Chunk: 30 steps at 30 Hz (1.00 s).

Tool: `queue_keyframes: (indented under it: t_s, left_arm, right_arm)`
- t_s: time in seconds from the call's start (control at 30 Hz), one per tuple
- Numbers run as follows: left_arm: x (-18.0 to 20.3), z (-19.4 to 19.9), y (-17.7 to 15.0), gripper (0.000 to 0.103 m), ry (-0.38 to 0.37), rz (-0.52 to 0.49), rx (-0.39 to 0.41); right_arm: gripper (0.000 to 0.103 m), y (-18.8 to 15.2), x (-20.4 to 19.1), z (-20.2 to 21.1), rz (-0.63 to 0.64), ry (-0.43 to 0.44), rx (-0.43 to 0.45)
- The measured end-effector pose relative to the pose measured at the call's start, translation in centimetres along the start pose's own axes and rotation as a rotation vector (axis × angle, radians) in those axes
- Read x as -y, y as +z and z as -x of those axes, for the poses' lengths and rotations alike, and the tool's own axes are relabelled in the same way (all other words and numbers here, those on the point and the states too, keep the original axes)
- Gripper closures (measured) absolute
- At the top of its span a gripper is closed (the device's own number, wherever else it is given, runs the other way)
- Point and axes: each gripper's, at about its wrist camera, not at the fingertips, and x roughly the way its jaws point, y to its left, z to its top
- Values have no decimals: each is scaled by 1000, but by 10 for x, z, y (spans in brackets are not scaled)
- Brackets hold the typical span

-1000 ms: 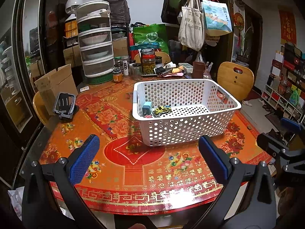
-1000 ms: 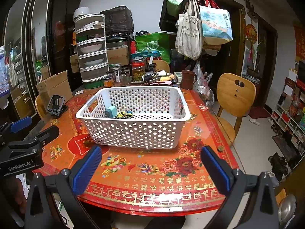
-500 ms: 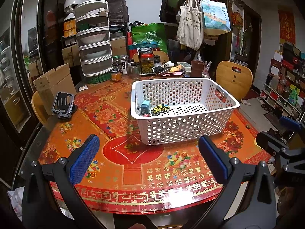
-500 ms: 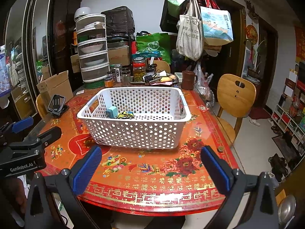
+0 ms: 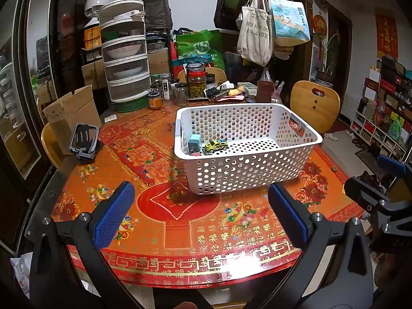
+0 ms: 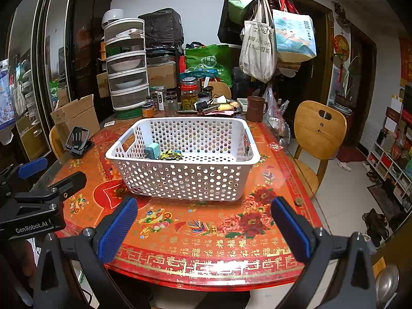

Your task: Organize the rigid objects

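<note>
A white perforated basket (image 5: 257, 170) (image 6: 180, 180) stands on the red patterned table. Inside it lie a yellow toy car (image 5: 216, 145) (image 6: 171, 155), a small teal block (image 5: 193, 141) (image 6: 152, 150) and a red-white bit (image 5: 196, 154). My left gripper (image 5: 200, 216) hovers open over the table's near edge, short of the basket, with nothing between its blue pads. My right gripper (image 6: 204, 228) is likewise open and empty in front of the basket. Each gripper shows at the edge of the other's view.
A black phone stand (image 5: 83, 140) (image 6: 77, 139) sits at the table's left. Jars (image 5: 197, 83), a stacked food cover (image 5: 126, 59) and a brown mug (image 6: 255, 108) crowd the far side. A cardboard box (image 5: 72, 113) and wooden chairs (image 6: 319, 131) flank the table.
Both views drifted slightly; the basket appears marginally lower and nearer in the right wrist view. Both grippers stay open and empty.
</note>
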Motion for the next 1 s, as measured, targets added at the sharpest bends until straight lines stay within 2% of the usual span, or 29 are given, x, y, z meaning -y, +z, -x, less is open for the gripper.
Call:
queue_keyframes:
  t_s: [1.0]
  left_arm:
    - [0,-2,-3,0,-16,-2,-11]
  right_arm:
    - [0,-2,-2,-1,5,-2,-8]
